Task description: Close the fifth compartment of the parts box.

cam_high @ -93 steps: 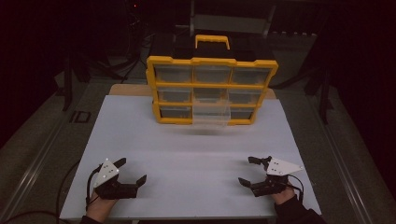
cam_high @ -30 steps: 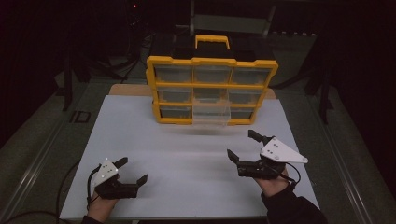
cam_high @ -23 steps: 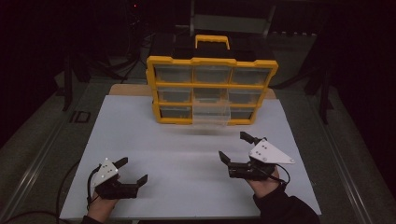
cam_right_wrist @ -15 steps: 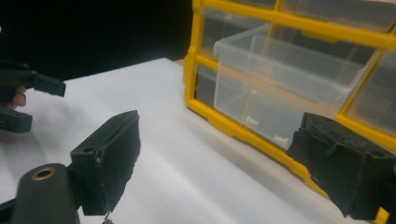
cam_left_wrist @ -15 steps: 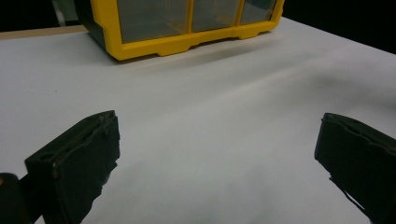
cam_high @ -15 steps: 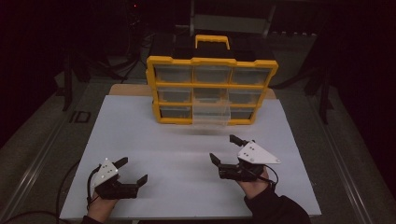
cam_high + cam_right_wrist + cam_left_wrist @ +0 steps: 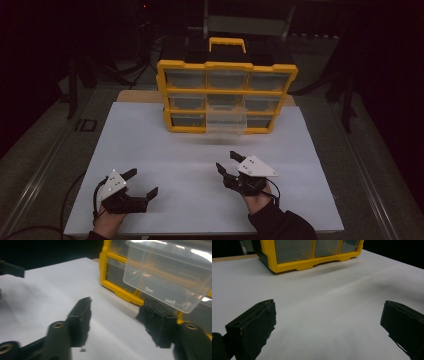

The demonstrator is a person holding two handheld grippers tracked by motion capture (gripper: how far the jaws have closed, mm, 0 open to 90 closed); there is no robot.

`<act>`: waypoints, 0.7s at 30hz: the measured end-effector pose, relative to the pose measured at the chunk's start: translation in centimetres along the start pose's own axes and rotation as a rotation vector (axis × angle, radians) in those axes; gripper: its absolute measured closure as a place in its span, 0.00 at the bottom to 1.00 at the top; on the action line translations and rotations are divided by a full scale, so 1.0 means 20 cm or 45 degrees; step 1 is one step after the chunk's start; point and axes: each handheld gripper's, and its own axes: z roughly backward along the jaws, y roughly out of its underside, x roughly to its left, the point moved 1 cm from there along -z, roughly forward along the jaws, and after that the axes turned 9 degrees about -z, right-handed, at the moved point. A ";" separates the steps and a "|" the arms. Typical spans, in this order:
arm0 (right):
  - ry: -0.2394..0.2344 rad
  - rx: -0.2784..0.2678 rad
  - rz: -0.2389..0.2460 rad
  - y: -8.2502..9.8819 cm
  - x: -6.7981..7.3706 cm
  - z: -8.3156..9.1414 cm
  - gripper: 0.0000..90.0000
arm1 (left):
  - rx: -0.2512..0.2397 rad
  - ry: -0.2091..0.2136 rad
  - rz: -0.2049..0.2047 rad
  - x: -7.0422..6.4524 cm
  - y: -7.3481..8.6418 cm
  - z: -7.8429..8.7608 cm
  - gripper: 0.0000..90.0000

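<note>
Since the earlier frames, the right gripper [image 7: 231,162] had travelled from the lower right of the high view toward the lower middle, and its jaws had just been closing, with nothing but bare sheet between them. They stood half apart, holding nothing. The left gripper [image 7: 141,182] sat at the lower left as before, jaws spread wide and empty over the white table [image 7: 165,150]. From above, the yellow organizer [image 7: 227,96] stood at the upper middle, and its clear drawer [image 7: 226,126], pulled out from the bottom row, hung forward over the sheet, well apart from the right gripper. The right gripper view showed what the high view could not: a few small pale screws [image 7: 169,300] lay on the drawer's floor, and a tiny dark speck [image 7: 82,349] lay on the sheet below the jaw at the left of that frame. The left gripper view caught the organizer's lower corner at upper left, with closed drawers behind it.
</note>
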 end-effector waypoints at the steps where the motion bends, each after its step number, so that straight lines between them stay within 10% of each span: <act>1: 0.008 0.001 -0.004 0.01 0.00 -0.01 0.53 | 0.000 -0.001 -0.001 0.00 0.00 0.00 0.00; 21: 0.101 0.055 -0.024 0.06 -0.01 -0.07 0.99 | 0.002 0.009 0.001 0.00 0.00 0.00 0.00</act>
